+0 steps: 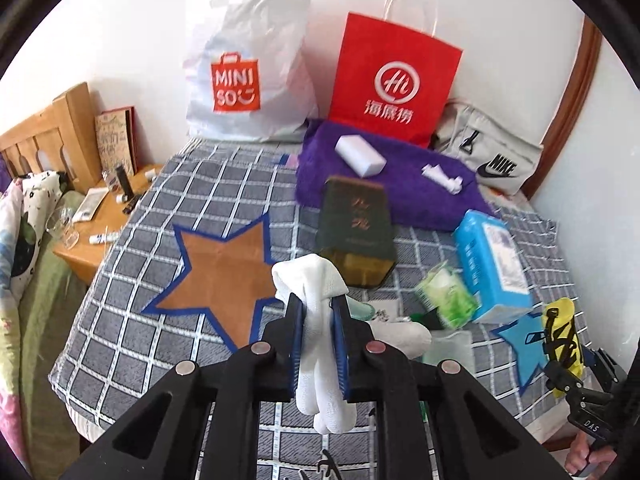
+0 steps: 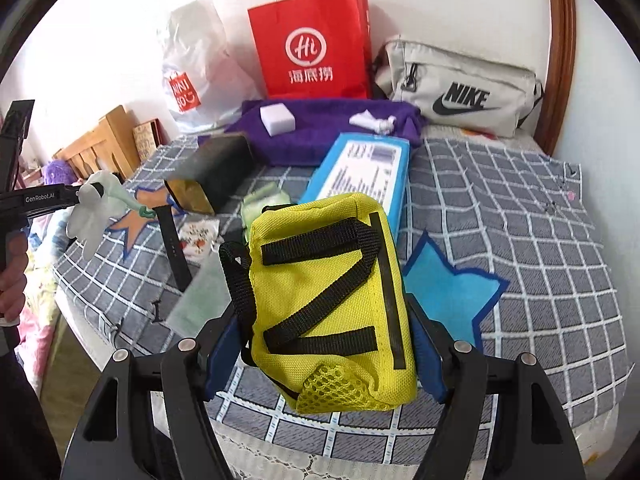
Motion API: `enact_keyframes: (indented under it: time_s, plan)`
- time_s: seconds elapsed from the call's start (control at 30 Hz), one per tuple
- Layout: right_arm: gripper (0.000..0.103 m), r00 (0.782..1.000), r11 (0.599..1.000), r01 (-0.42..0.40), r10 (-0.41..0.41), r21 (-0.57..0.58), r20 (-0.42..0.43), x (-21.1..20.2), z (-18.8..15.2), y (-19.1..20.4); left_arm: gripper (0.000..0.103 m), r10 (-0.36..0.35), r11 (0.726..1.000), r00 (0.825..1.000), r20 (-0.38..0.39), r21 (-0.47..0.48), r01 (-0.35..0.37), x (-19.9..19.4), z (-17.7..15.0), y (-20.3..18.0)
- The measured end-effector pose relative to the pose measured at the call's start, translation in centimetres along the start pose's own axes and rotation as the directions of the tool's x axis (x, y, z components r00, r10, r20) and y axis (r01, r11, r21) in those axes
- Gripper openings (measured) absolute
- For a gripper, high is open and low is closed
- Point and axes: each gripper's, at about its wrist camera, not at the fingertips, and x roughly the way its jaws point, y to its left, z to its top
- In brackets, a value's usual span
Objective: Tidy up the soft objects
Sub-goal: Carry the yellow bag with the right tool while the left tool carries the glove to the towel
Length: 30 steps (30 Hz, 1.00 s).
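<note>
left wrist view: left gripper (image 1: 316,312) clenched on a white glove (image 1: 316,300); right gripper (image 2: 326,344) grasps a yellow pouch (image 2: 332,300). neither placed yet; tissue packs, another glove remain on the bed (image 1: 140,216).

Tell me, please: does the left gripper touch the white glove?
Touching. In the left wrist view, the left gripper has both blue pads pressed against the white glove, which hangs between them above the checked bedcover.

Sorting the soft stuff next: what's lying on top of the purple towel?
On the purple towel lie a white sponge block and a small white crumpled piece. The red paper bag hides its back edge.
</note>
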Motion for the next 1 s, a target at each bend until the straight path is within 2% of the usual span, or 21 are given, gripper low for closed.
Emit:
enact_keyframes:
  time_s: [0.17, 0.5, 1.0]
  plan:
    - [0.073, 1.000, 1.000, -0.004, 0.004, 0.015, 0.020, -0.6, 1.5, -0.1, 0.014, -0.071, 0.997, 0.997, 0.033, 0.004, 0.071, -1.6, 1.5, -0.9]
    - [0.073, 0.999, 1.000, 0.004, -0.005, 0.023, 0.051, -0.3, 5.6, -0.7, 0.014, -0.094, 0.995, 0.994, 0.060, 0.032, 0.092, -1.4, 4.7, -2.9]
    - [0.073, 0.994, 0.999, 0.011, -0.014, 0.036, 0.105, 2.4, 13.7, -1.9, 0.014, -0.124, 0.992, 0.990, 0.062, 0.041, 0.121, 2.1, 10.4, -4.3]
